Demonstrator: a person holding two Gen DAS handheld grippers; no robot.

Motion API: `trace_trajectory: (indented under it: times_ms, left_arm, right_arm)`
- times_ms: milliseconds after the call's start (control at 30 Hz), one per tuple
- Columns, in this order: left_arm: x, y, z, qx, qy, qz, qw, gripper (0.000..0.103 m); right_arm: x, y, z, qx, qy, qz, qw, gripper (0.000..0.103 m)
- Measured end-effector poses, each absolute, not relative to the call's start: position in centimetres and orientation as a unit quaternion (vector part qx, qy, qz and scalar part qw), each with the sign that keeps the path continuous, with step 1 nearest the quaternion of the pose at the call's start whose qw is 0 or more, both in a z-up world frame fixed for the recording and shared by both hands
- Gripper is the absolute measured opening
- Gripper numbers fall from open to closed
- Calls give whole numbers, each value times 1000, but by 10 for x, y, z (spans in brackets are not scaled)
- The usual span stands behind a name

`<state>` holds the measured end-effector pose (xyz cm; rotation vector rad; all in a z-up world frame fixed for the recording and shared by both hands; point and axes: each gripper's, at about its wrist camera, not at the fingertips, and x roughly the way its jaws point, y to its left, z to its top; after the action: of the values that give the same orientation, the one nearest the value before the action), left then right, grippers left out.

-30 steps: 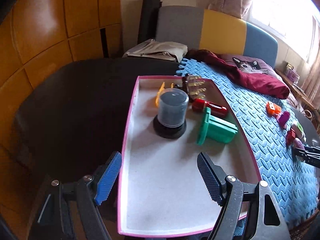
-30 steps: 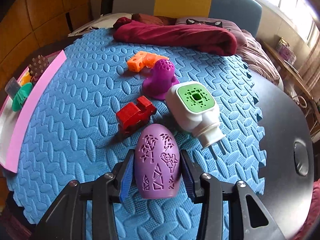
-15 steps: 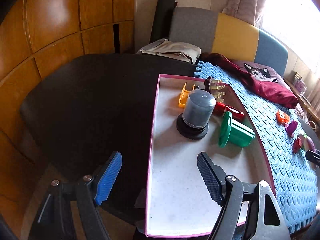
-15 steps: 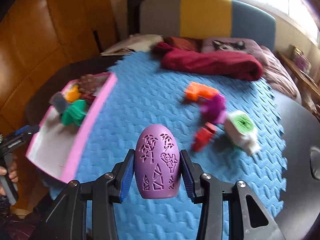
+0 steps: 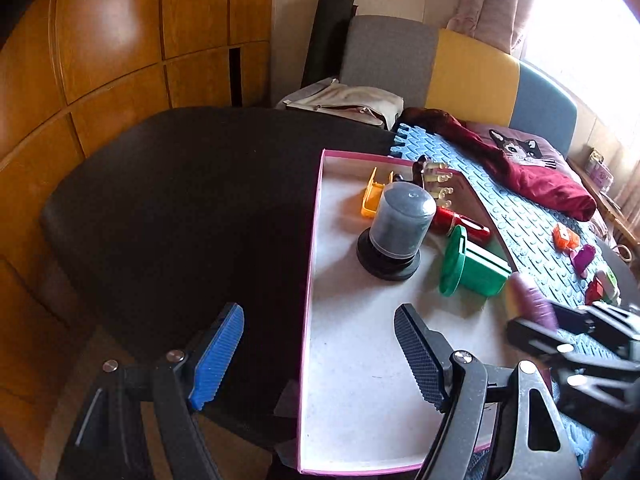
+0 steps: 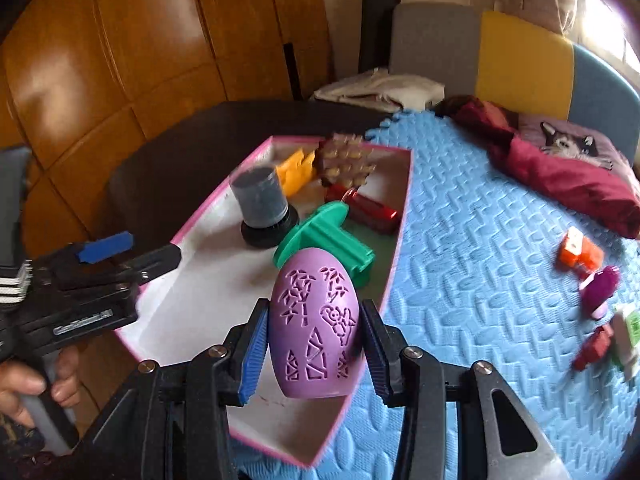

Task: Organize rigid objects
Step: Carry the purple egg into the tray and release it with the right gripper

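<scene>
1. The right gripper [image 6: 314, 342] is clamping a purple egg-shaped plastic shell with cut-out patterns [image 6: 314, 320] between both pads, blunt end down, and holding it in the air above the near right corner of the tray.
2. In the left wrist view that same egg is showing as a purple blur [image 5: 530, 300] at the tray's right edge, with the right gripper's black frame behind it.
3. The left gripper [image 5: 318, 354] is hanging wide open with nothing between its fingers, the blue pad [image 5: 218, 354] over the dark table [image 5: 180, 200] and the other finger over the tray.
4. The shallow pink-rimmed tray with a pale floor [image 6: 192, 232] is lying across the seam between the dark table and the blue foam puzzle mat [image 6: 480, 240].
5. Sitting inside it are a grey translucent cylinder on a black disc base [image 5: 398, 232], a green plastic block with a round flange [image 5: 472, 266], a red glossy cylinder lying flat [image 5: 460, 224], a yellow-orange clip-like piece [image 5: 372, 196] and a brown spiky piece with pale pegs [image 6: 346, 162].
6. Lying out on the mat, well apart from the tray, are an orange block [image 6: 580, 254], a magenta piece [image 6: 600, 288], a red block [image 6: 594, 346] and a white piece with a green face [image 6: 626, 336].
</scene>
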<state>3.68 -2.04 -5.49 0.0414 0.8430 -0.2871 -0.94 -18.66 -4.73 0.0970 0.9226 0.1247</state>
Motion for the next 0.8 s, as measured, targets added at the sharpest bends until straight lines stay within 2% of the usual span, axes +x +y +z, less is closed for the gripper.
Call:
trace_trajectory:
  times_ms: [300, 800]
  left_arm:
    - [37, -23, -58, 26, 409, -137, 902, 78]
    - [30, -24, -51, 28, 400, -144, 904, 79]
  right_arm:
    - [-7, -170, -66, -32, 445, 23, 895, 45]
    - [-15, -182, -56, 43, 442, 42, 895, 46]
